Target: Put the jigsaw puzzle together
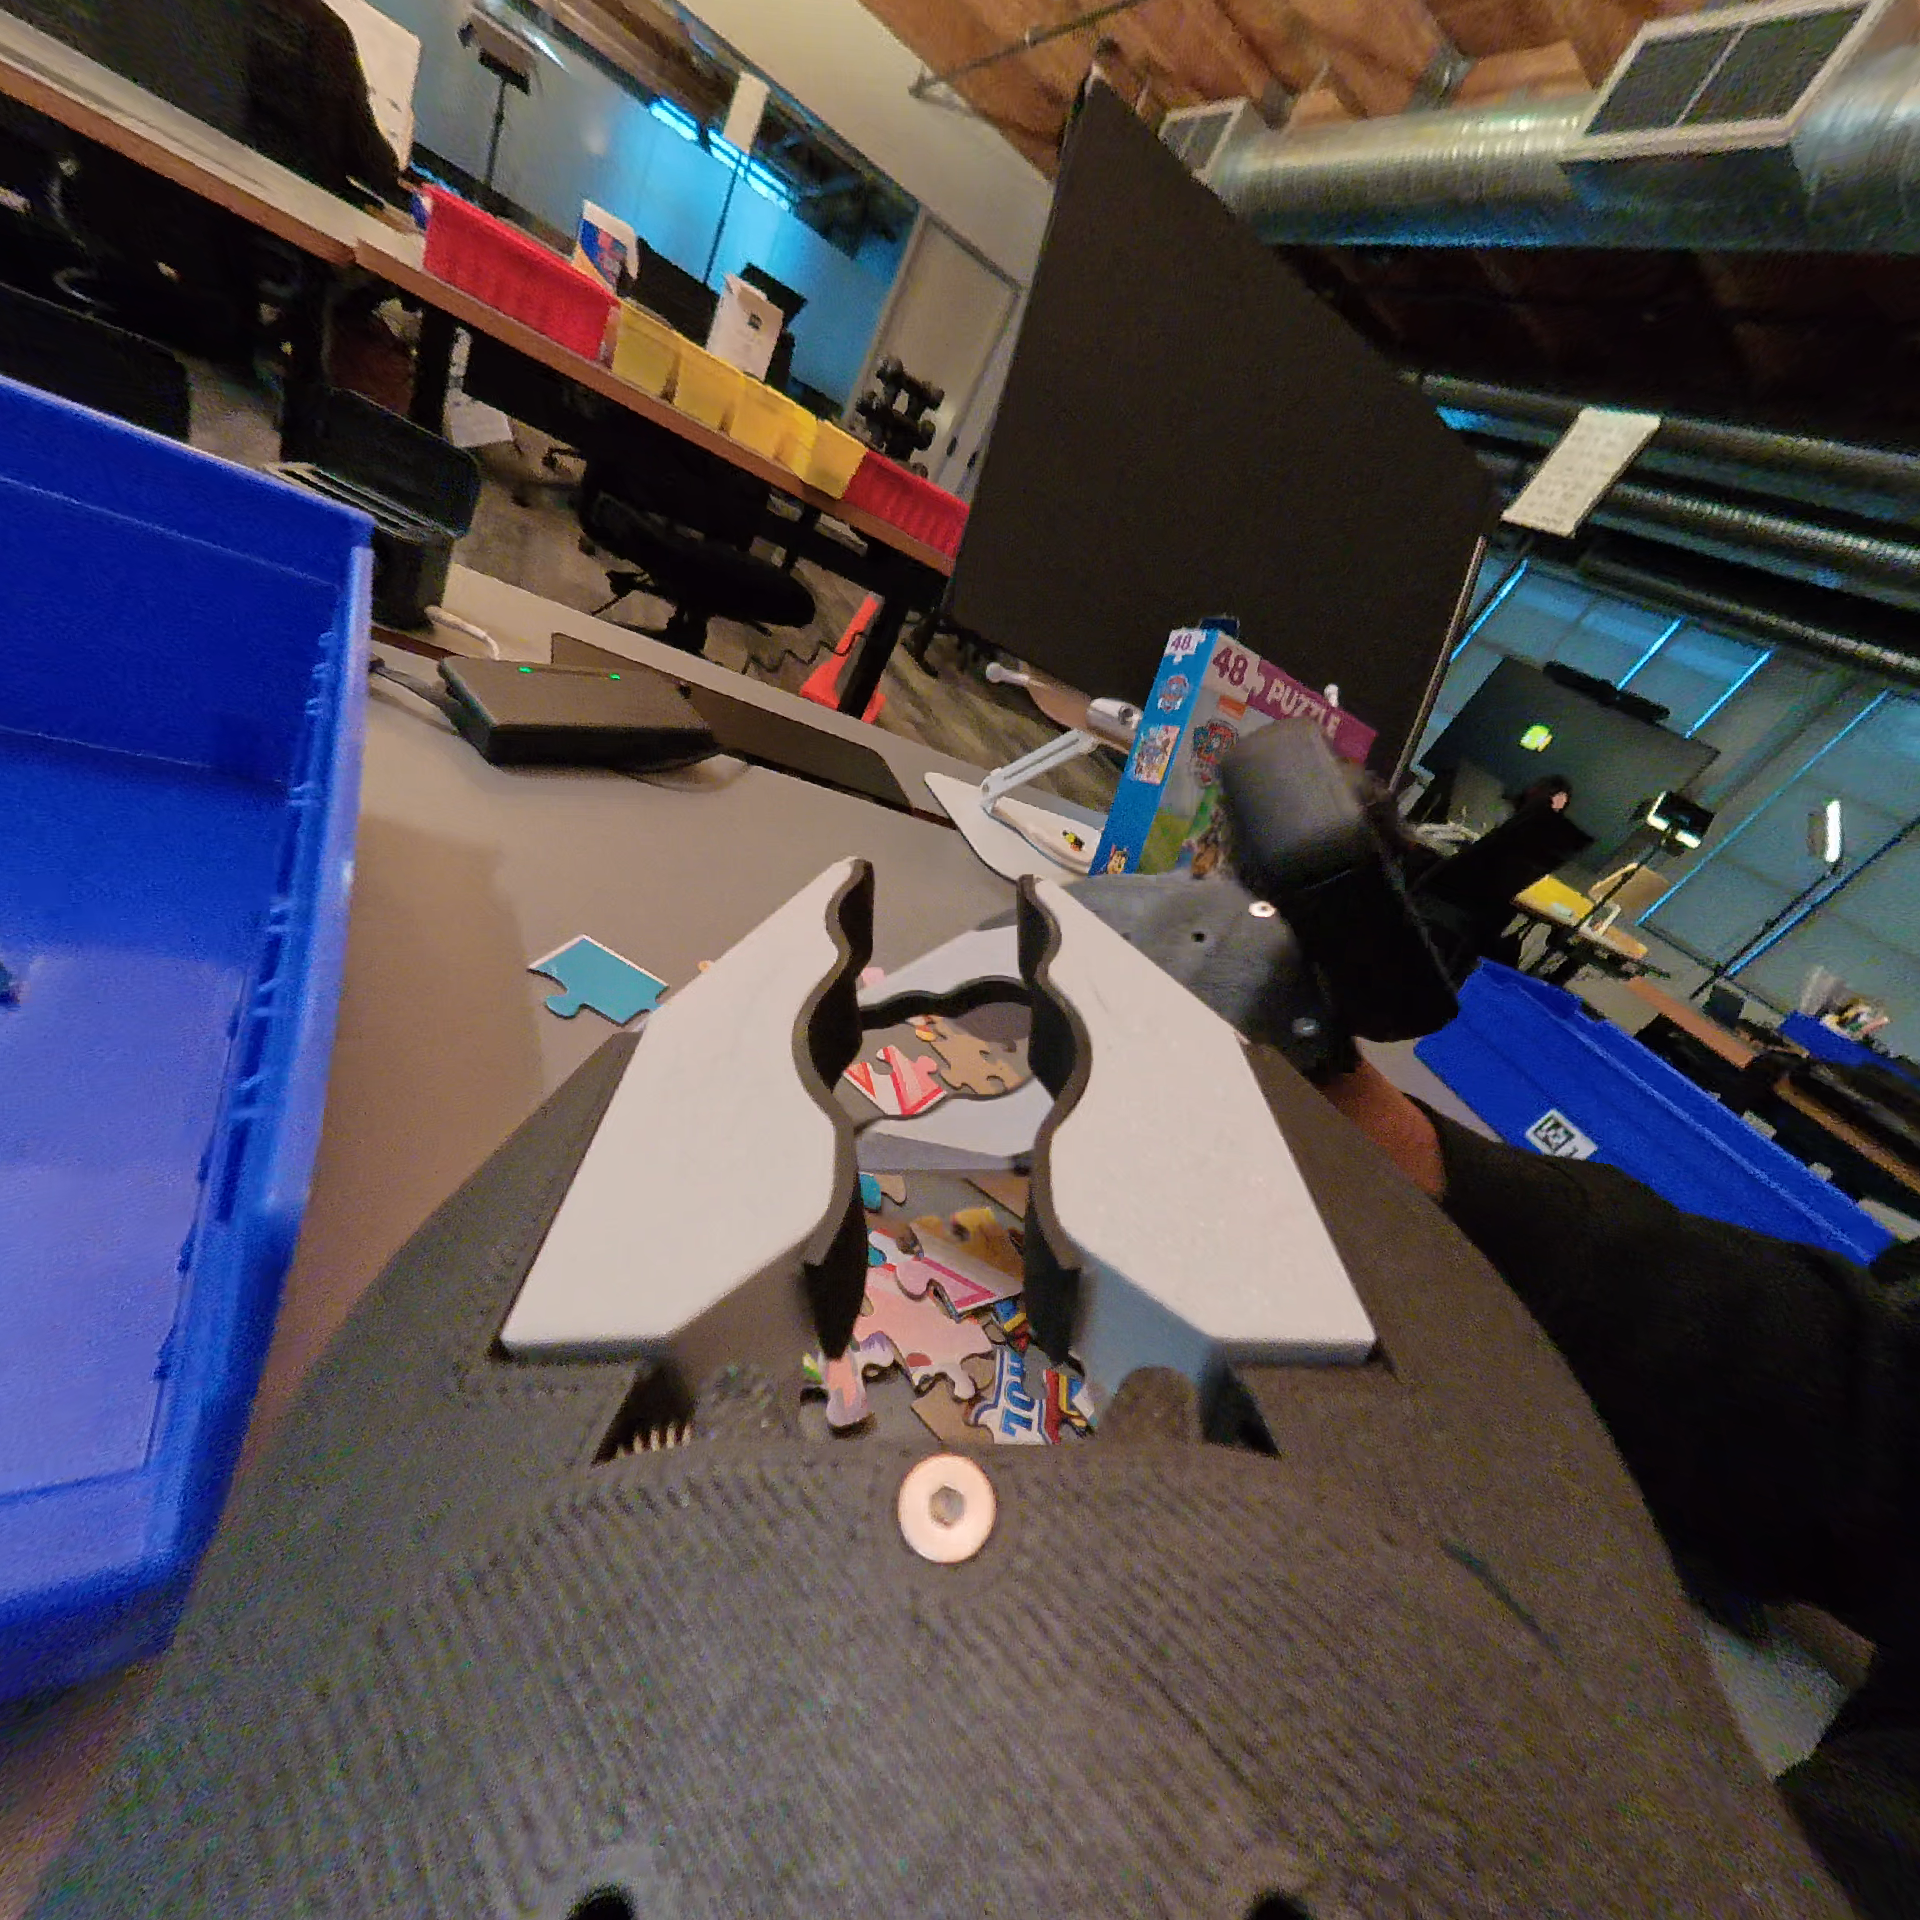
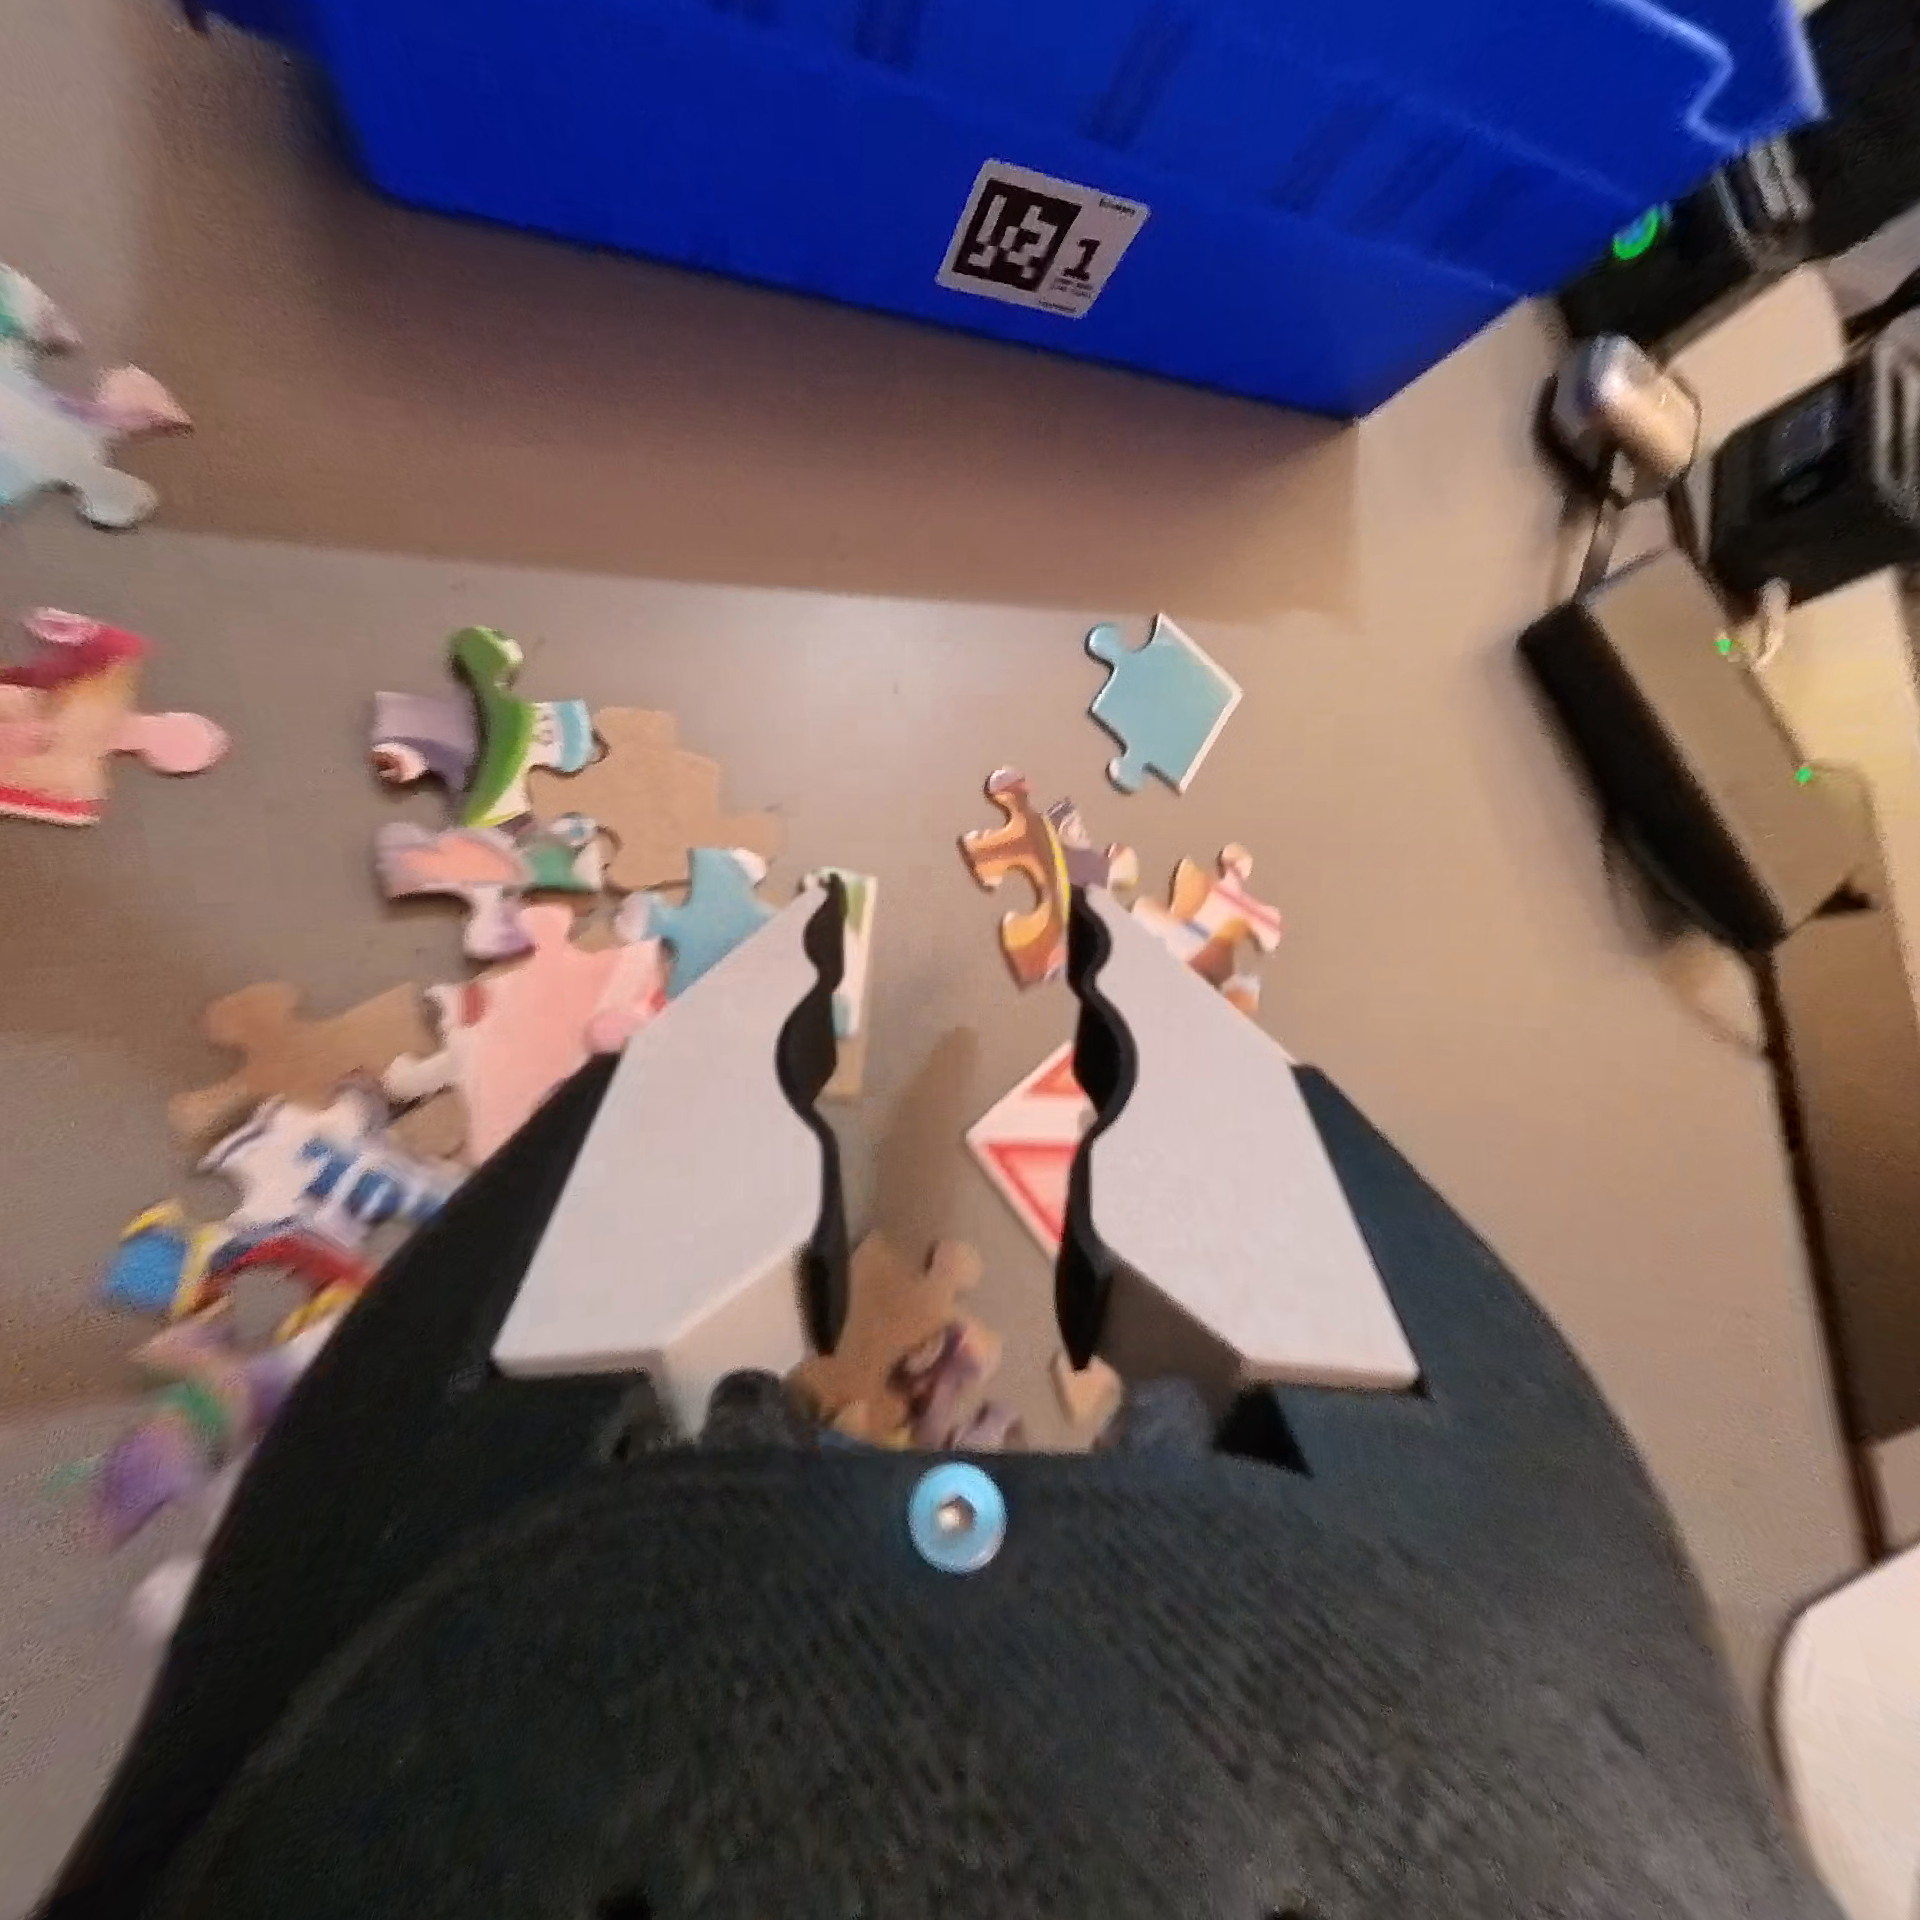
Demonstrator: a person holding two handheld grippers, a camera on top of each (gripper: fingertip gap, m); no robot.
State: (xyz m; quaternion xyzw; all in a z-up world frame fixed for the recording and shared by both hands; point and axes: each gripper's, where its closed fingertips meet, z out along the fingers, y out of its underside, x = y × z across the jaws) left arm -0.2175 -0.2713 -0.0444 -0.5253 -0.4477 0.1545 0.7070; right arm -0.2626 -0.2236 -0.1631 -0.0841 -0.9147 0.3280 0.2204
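The puzzle pieces [image 2: 582,935] nearest your grippers are thin, flat cardboard: judge them light, fairly stiff, easy to bend at the tabs, and hard to lift off a smooth surface. Take hold across an edge or a protruding tab, preferably where a piece overlaps another and its rim stands clear.

In the right wrist view, the pieces lie scattered over the grey table [image 2: 727,468], mostly in the left and centre of the frame. Your right gripper [image 2: 951,904] hovers above them with its jaws apart and nothing between the pads. An orange-brown piece [image 2: 1023,883] lies just beside the right fingertip; a red-and-white piece [image 2: 1029,1143] shows in the gap lower down; a light blue piece [image 2: 1164,701] lies alone toward the upper right.

In the left wrist view, your left gripper [image 1: 945,883] also stands parted and bare, tilted over the same pile, with pieces visible through the gap at centre frame. The teal piece [image 1: 597,982] lies left of its fingertips.

Farther out: a blue bin [image 2: 935,156] along the upper edge, and a puzzle box [image 1: 1195,758] upright at centre right.
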